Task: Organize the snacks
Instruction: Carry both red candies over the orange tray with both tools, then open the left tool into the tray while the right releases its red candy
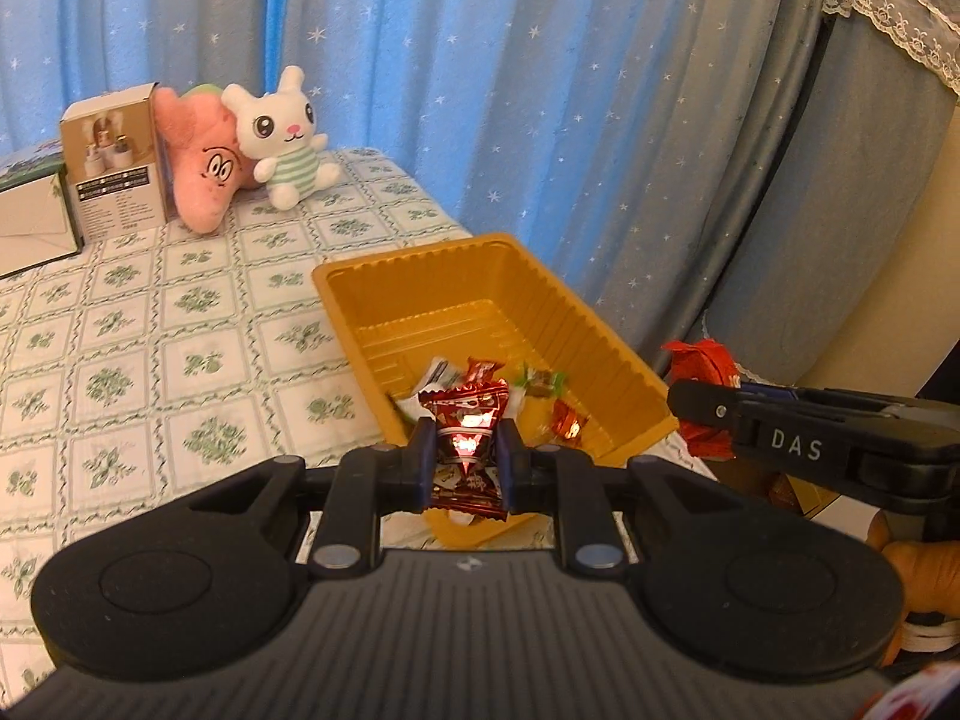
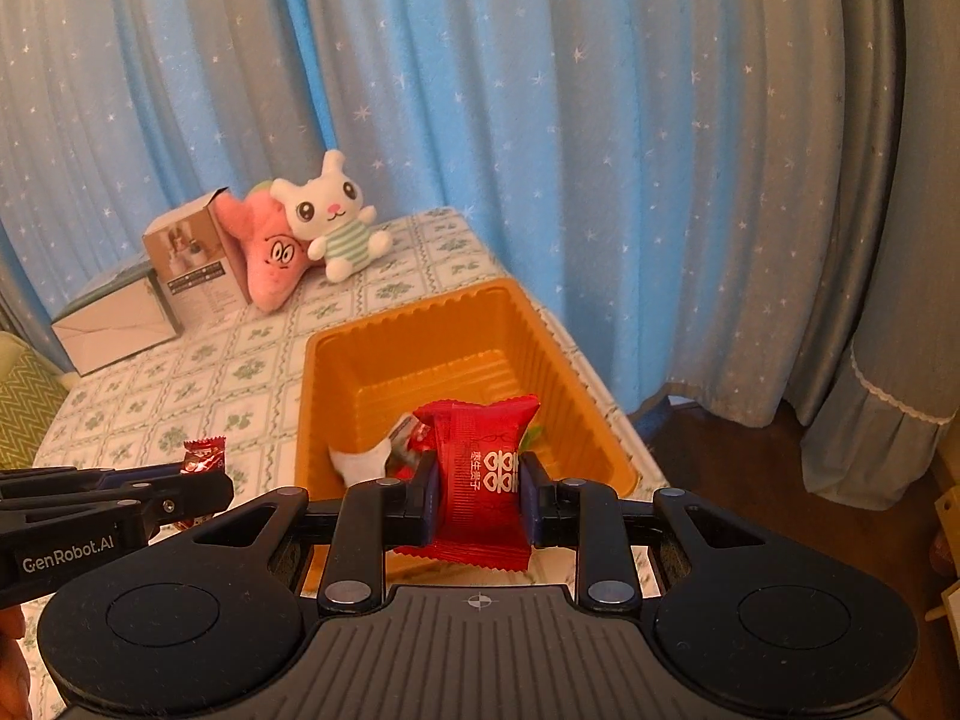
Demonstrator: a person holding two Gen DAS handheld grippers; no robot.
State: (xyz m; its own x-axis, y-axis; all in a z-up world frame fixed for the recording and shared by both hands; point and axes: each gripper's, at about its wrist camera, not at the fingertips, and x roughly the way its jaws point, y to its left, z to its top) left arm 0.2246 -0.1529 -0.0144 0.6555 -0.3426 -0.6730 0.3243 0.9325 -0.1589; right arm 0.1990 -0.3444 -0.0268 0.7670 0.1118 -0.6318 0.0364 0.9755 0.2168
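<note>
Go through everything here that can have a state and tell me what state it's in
Left tongs: shut on dark red foil candy.
Right tongs: shut on bright red snack packet.
Orange ribbed plastic tray: upright, holding a few wrapped sweets at its near end.
Brown cardboard box: standing, closed.

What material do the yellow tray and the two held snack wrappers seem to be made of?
Yellow tray: probably thin moulded plastic, glossy, with ribbed walls. Dark red wrapper: looks like metallic foil, with bright glints. Bright red wrapper: likely plastic film, smoother, with crimped ends.
</note>
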